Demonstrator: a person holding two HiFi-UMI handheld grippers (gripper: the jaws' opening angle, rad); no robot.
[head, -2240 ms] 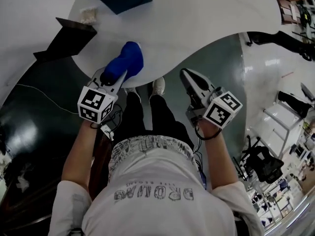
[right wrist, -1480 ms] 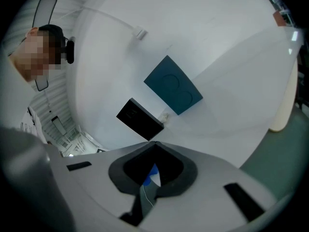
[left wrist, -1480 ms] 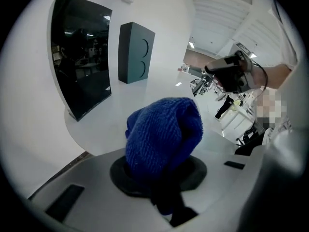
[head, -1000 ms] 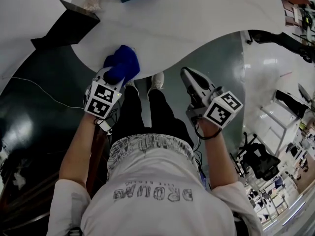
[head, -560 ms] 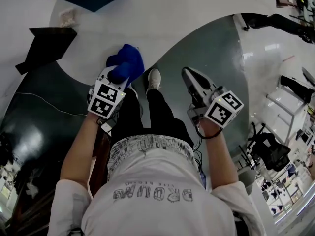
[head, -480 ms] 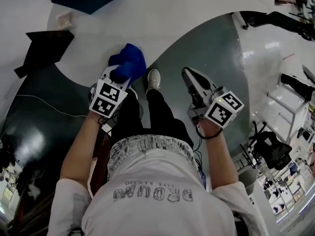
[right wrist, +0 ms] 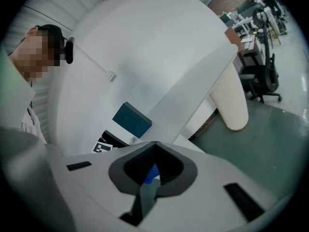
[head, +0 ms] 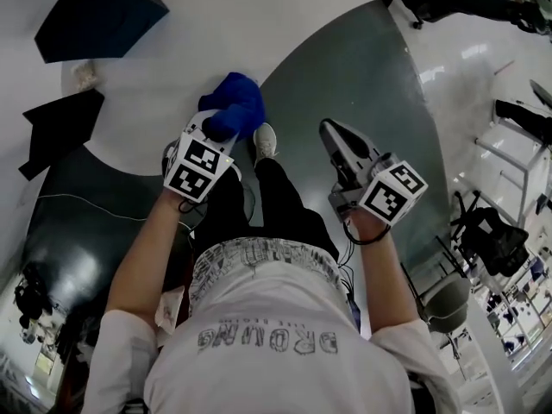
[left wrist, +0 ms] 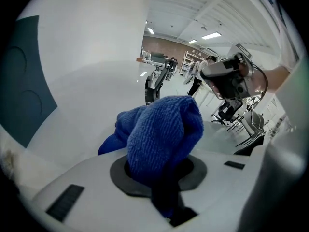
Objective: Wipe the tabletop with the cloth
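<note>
Left gripper view: claw (left wrist: 162,177) around cloth (left wrist: 164,129)

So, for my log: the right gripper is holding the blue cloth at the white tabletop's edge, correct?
Not the right: the left gripper is holding the blue cloth at the white tabletop's edge, as the left gripper view shows.

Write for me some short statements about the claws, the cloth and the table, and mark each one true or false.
1. The left claw is shut on the blue cloth. True.
2. The right claw also grips a cloth. False: it is shut and holds nothing.
3. The cloth is at the middle of the table. False: it is at the table's edge, near the person.
4. A dark box stands on the table. True.
5. The right claw rests on the table. False: it is held over the floor.
</note>
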